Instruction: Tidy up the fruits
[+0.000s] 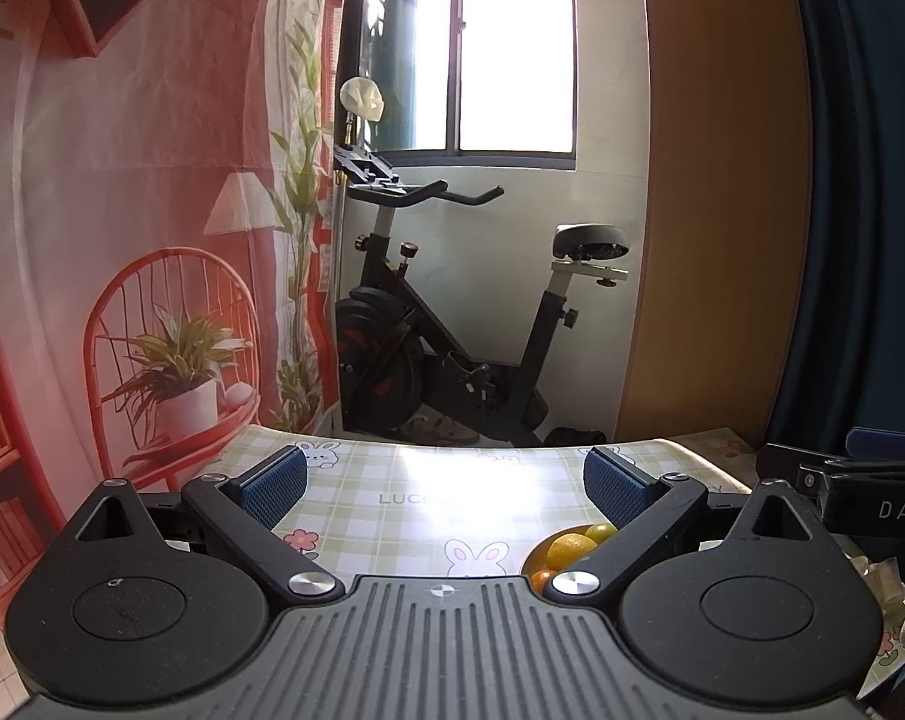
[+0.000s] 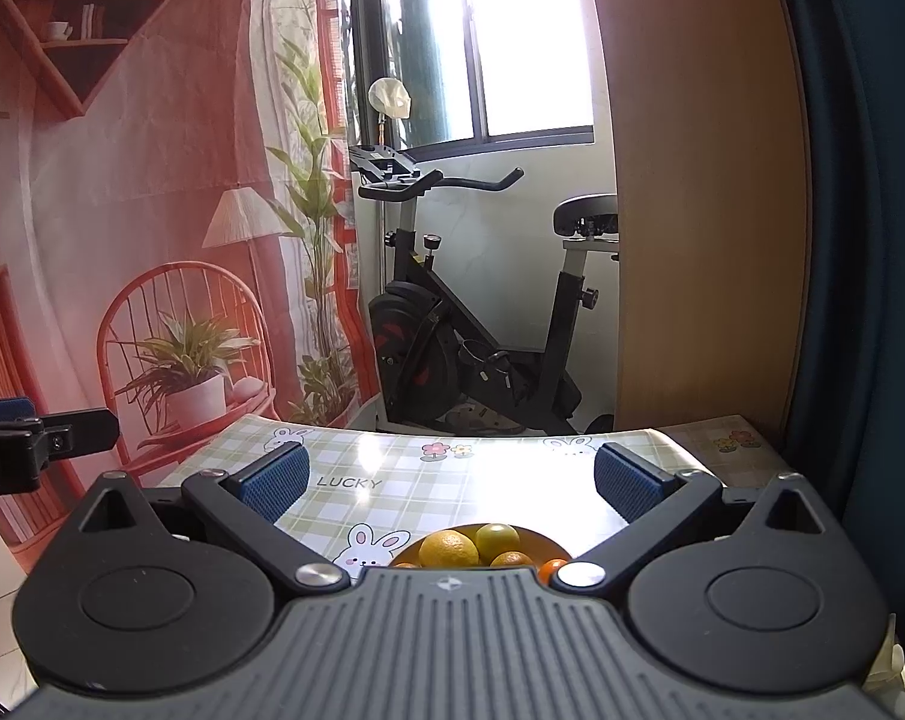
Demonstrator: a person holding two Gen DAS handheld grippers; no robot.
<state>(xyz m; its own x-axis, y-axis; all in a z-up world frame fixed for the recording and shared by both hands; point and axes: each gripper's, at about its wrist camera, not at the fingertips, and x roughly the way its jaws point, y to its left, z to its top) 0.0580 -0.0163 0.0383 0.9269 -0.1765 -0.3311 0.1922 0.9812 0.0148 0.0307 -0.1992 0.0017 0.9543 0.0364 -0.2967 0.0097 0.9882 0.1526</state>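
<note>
While both grippers hover above the near edge of the table point(image 2: 500, 468), each has its jaws wide apart and empty: the left gripper point(image 1: 446, 489) at left, the right gripper point(image 2: 452, 486) beside it. Under the right one sits a bowl point(image 2: 551, 543) with five fruits visible: a big orange point(image 2: 449, 549), a yellow-green one point(image 2: 497, 537) and three small oranges, partly hidden.

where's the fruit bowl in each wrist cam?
Left wrist: fruit bowl at lower right of centre, partly behind the left gripper right finger.
Right wrist: fruit bowl at bottom centre, below the open right gripper.
Shared landmark: exercise bike beyond the table.
</note>
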